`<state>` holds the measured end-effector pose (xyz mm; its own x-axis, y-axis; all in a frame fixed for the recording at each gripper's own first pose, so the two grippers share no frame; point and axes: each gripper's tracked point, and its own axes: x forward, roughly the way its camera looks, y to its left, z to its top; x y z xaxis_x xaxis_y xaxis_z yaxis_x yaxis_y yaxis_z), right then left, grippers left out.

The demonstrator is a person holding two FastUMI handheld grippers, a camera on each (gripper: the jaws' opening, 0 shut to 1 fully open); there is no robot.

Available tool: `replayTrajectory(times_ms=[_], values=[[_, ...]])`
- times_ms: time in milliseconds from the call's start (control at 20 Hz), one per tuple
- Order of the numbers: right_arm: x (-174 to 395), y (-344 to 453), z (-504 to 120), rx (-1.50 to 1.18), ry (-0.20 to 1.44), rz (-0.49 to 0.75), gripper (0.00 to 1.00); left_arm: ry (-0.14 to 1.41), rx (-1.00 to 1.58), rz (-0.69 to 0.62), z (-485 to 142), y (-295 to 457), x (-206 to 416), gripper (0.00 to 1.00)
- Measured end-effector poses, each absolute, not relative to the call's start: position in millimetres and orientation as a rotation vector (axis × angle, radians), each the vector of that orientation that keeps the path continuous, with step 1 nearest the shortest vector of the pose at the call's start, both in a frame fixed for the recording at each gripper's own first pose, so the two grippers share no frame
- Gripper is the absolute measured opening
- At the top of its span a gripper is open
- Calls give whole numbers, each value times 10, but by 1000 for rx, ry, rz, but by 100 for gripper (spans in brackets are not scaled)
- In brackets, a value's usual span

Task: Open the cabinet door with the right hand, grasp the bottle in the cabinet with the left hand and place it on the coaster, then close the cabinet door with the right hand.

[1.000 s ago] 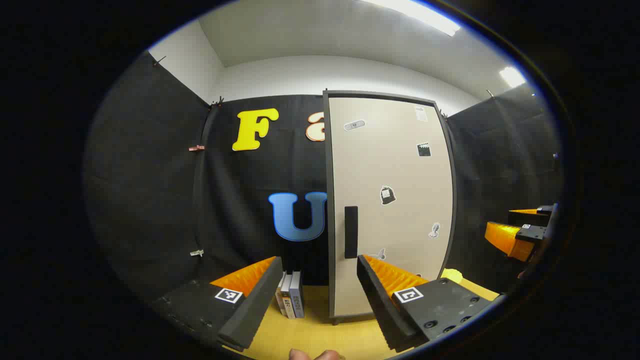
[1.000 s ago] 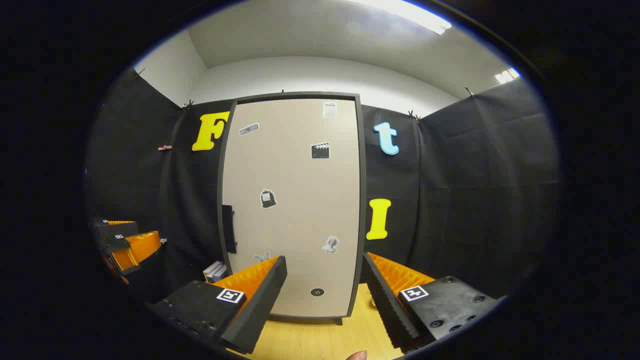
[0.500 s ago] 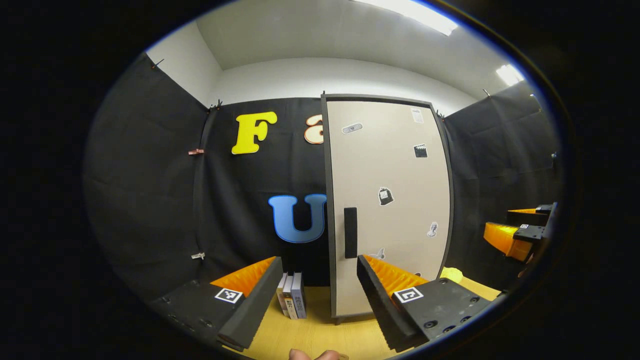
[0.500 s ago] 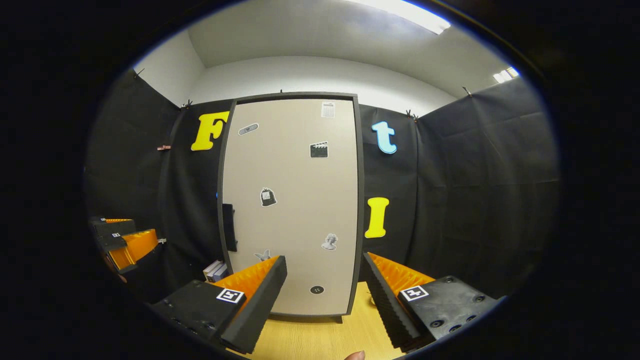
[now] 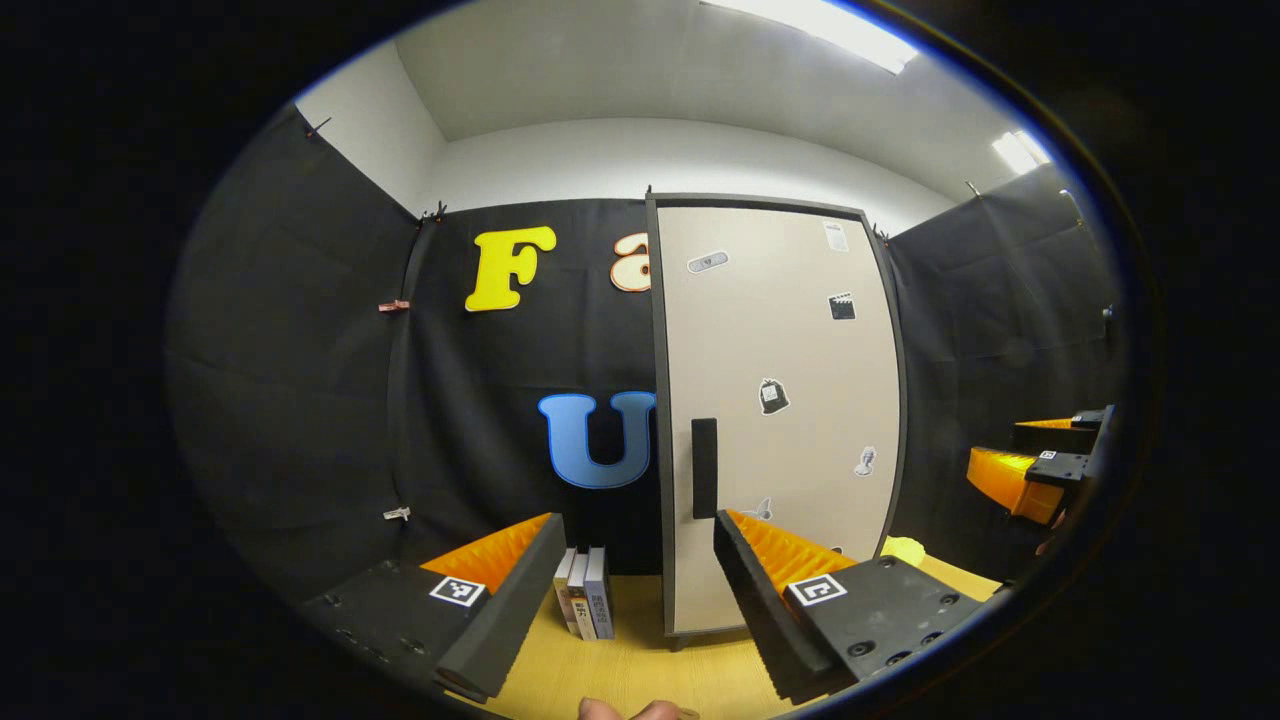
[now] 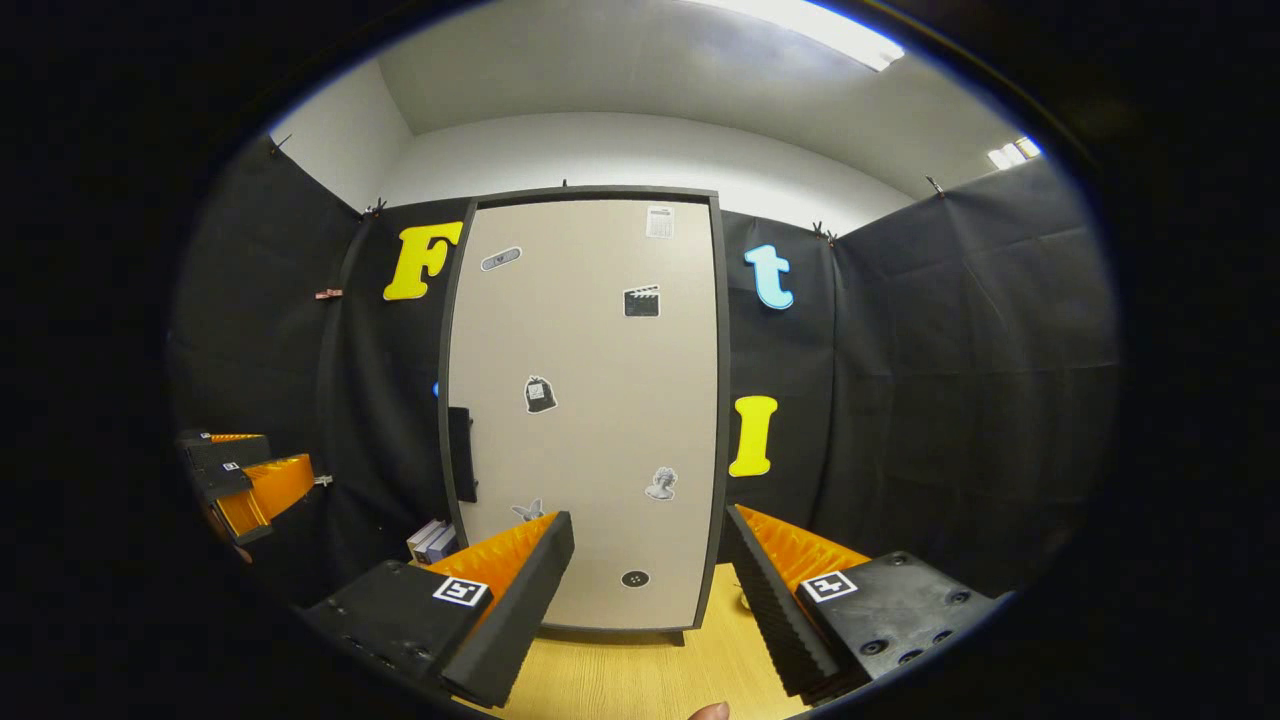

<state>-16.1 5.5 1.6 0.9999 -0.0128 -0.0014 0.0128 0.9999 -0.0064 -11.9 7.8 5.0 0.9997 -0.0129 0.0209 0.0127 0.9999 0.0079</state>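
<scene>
1. In the right gripper view, at nine o'clock, the left gripper (image 6: 245, 478) hangs off to the side, well apart from the cabinet; in its own view its jaws stand wide apart with nothing between them; we judge it should wait there until the door is open.
2. At about ten o'clock from the right gripper (image 6: 645, 585) sits the dark upright bar handle (image 6: 461, 454), on the left edge of the tall beige cabinet door with stickers (image 6: 590, 400); the door is shut, so the bottle is hidden and we cannot place it.
3. The right gripper is spread wide and empty, well short of the door; we would swing it leftward, straddle the handle, close on it, then pull in an arc about the right edge.
4. The small pale yellow coaster (image 5: 905, 549) lies on the light wooden tabletop (image 5: 640, 660) at the cabinet's right foot; we should keep the door's swing off it.
</scene>
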Motion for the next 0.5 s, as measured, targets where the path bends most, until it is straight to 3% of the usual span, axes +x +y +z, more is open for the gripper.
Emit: replayTrajectory(times_ms=[500], values=[[-54,425,25,3,2,40,97,-16,-5,-9,-18,242,-124,94]])
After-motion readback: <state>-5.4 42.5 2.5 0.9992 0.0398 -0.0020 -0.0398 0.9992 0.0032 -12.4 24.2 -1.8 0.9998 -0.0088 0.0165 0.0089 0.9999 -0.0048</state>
